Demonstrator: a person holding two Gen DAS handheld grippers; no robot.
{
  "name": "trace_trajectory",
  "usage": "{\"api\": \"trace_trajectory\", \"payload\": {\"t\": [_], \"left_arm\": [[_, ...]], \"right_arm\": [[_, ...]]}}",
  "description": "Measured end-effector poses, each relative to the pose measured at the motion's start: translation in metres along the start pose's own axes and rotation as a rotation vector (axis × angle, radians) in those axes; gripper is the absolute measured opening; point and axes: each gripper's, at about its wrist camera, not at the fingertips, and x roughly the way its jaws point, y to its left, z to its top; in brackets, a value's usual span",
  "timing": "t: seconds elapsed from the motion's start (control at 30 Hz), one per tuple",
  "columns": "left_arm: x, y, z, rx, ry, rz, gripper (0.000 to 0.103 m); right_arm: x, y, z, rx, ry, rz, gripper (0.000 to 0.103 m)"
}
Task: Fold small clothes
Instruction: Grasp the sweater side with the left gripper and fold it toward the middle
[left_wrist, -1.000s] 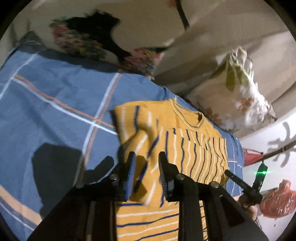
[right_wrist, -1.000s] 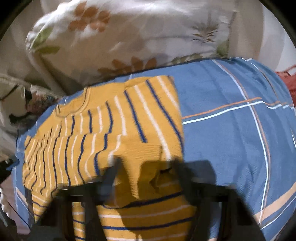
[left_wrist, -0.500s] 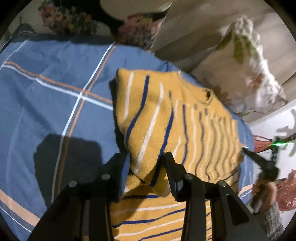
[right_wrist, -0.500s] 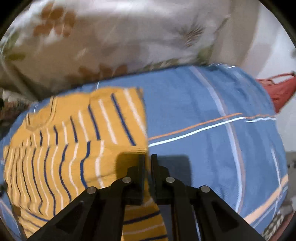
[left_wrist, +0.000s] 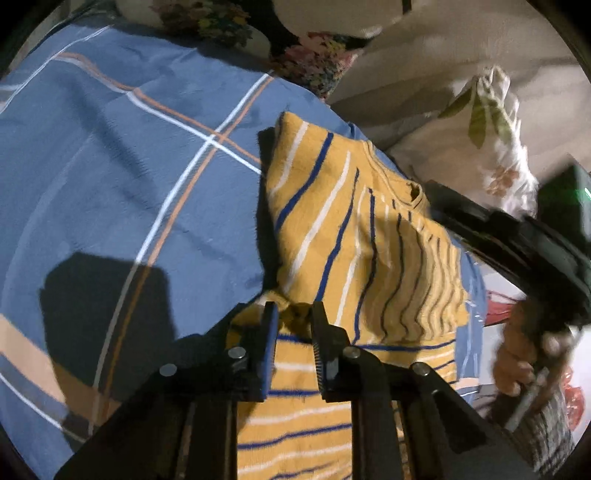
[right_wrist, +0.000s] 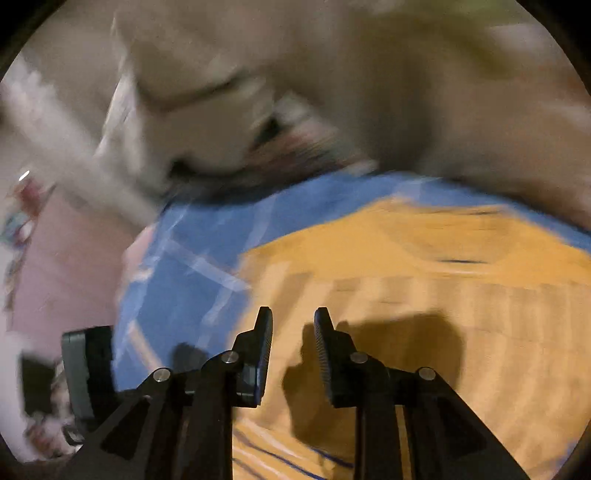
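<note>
A yellow sweater (left_wrist: 354, 236) with blue and white stripes lies on the blue checked bedsheet (left_wrist: 122, 184). One sleeve (left_wrist: 310, 206) is folded in over its chest. My left gripper (left_wrist: 293, 314) points down at the sleeve's cuff; its jaws are closing and the pads pinch the bunched cuff. In the blurred right wrist view my right gripper (right_wrist: 293, 321) hovers over the sweater (right_wrist: 424, 288). Its jaws are opening with nothing between them. The hand (left_wrist: 517, 354) carrying it shows at the right edge of the left wrist view.
Floral pillows (left_wrist: 495, 155) and a dark flowered cushion (left_wrist: 314, 55) line the head of the bed. The bed's edge (right_wrist: 136, 258) falls away to a pink floor at the left of the right wrist view. A red bag (left_wrist: 576, 402) sits beyond the bed.
My left gripper sank toward the sweater and narrowed on the cuff. My right gripper left the sweater's edge, swung fast across the sweater and parted its jaws.
</note>
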Motion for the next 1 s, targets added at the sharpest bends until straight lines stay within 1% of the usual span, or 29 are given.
{"api": "trace_trajectory", "payload": {"t": [0.03,0.07,0.1,0.17,0.2,0.23,0.27,0.3,0.37,0.4,0.47,0.53,0.6,0.67,0.7,0.77,0.83,0.9,0.97,1.0], "left_arm": [[-0.006,0.003,-0.002,-0.003,-0.011,-0.006,0.017],[-0.013,0.005,-0.003,0.0,-0.025,-0.005,0.017],[-0.021,0.007,-0.005,0.005,-0.041,0.001,0.017],[-0.033,0.013,-0.009,0.016,-0.061,0.015,0.018],[-0.037,0.014,-0.009,0.024,-0.062,0.021,0.02],[-0.041,0.016,-0.011,0.032,-0.063,0.03,0.02],[-0.044,0.02,-0.014,0.037,-0.065,0.036,0.022],[-0.046,0.024,-0.017,0.038,-0.066,0.038,0.024],[-0.048,0.033,-0.02,0.024,-0.059,0.036,0.024],[-0.047,0.036,-0.022,0.014,-0.055,0.031,0.024],[-0.045,0.04,-0.025,-0.01,-0.048,0.025,0.024],[-0.042,0.04,-0.03,-0.02,-0.041,0.012,0.024],[-0.037,0.035,-0.036,-0.016,-0.033,0.007,0.024],[-0.032,0.027,-0.045,-0.003,-0.021,0.005,0.026],[-0.027,0.024,-0.051,-0.002,-0.009,0.005,0.026],[-0.019,0.02,-0.061,-0.017,0.015,-0.001,0.026],[-0.014,0.015,-0.072,-0.027,0.031,-0.005,0.026],[-0.01,0.011,-0.085,-0.034,0.041,-0.001,0.026],[-0.008,0.007,-0.099,-0.05,0.047,0.009,0.026],[-0.008,0.006,-0.105,-0.057,0.045,0.011,0.027]], "right_arm": [[0.019,0.007,0.005,-0.009,0.034,-0.001,0.025],[0.034,0.015,0.003,-0.018,0.056,-0.02,0.025],[0.055,0.019,0.008,-0.035,0.088,-0.058,0.025],[0.086,0.017,0.015,-0.05,0.116,-0.153,0.025],[0.094,0.014,0.018,-0.049,0.126,-0.181,0.025],[0.102,0.01,0.019,-0.035,0.125,-0.208,0.026],[0.101,0.008,0.021,-0.021,0.092,-0.207,0.027],[0.099,0.007,0.023,0.001,0.084,-0.207,0.028],[0.091,0.009,0.021,0.013,0.083,-0.186,0.028],[0.082,0.013,0.018,0.001,0.061,-0.171,0.028],[0.059,0.017,0.008,0.008,0.016,-0.112,0.028],[0.041,0.017,-0.01,0.029,0.037,-0.049,0.028],[0.029,0.016,-0.034,0.032,0.074,-0.021,0.028],[0.014,0.008,-0.052,0.055,0.088,0.015,0.028],[0.004,-0.002,-0.067,0.081,0.087,0.027,0.028],[-0.006,-0.016,-0.091,0.12,0.096,0.031,0.028],[-0.021,-0.042,-0.119,0.179,0.112,0.023,0.028],[-0.041,-0.071,-0.149,0.236,0.117,-0.013,0.028],[-0.059,-0.095,-0.171,0.277,0.114,-0.067,0.028],[-0.077,-0.111,-0.188,0.303,0.098,-0.086,0.028]]}}
